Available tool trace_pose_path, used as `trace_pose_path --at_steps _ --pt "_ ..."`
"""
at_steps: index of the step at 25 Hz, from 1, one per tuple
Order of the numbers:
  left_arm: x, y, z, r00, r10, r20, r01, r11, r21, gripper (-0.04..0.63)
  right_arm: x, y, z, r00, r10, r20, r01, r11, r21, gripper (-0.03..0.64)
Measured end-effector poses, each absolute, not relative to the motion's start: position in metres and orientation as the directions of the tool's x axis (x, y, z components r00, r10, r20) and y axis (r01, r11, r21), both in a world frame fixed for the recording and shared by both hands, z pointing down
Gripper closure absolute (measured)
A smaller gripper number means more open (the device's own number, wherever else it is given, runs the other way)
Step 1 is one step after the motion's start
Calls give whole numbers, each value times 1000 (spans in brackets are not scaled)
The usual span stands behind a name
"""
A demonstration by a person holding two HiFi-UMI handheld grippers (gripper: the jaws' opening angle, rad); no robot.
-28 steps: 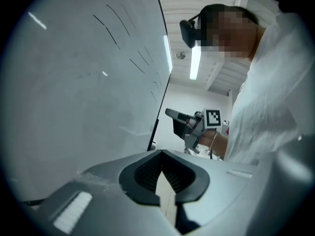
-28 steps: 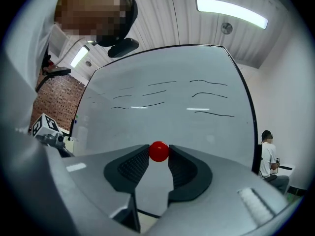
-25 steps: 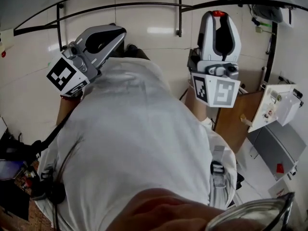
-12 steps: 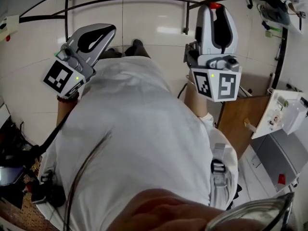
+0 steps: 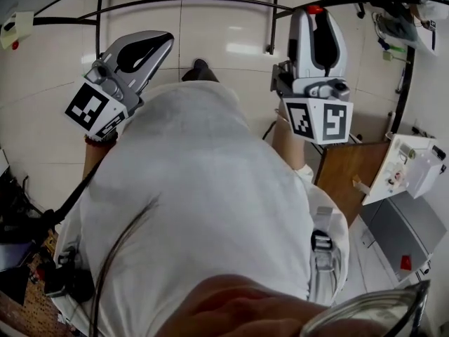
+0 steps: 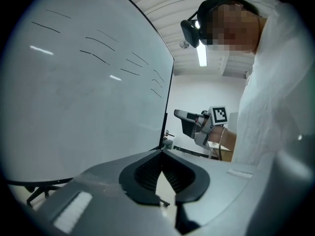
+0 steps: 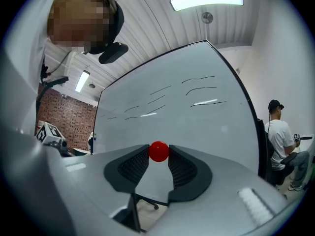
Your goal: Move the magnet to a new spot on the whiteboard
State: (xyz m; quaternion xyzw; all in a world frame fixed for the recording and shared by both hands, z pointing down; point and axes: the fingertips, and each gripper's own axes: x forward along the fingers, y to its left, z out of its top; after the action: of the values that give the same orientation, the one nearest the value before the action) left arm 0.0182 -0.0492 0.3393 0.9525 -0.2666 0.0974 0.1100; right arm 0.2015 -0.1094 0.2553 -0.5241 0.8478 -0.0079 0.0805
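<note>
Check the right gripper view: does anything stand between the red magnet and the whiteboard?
Nothing visible does. The right gripper holds the red magnet between its fingers, and the whiteboard beyond it shows only a few thin pen lines higher up.

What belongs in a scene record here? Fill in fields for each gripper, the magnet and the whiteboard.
left gripper: jaws together, nothing between them
right gripper: jaws closed on the red magnet
red magnet: round, held at the jaw tips, in front of the whiteboard; contact with the board cannot be told
whiteboard: white, with a few short dark pen strokes in its upper part
</note>
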Motion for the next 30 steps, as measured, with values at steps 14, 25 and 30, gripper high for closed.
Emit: trace_pose_path --at_steps 14,25,30 --pt "-103 21 340 794 -576 195 -608 -755 245 598 57 -63 237 -564 -818 -113 -816 573 -73 497" --pt "-166 129 317 849 -515 119 -528 -817 233 597 -10 67 208 -507 -854 -117 -859 512 -11 497" --pt "-192 155 324 881 -460 108 -472 -846 247 597 -41 108 216 -466 -879 -96 -883 470 -17 497"
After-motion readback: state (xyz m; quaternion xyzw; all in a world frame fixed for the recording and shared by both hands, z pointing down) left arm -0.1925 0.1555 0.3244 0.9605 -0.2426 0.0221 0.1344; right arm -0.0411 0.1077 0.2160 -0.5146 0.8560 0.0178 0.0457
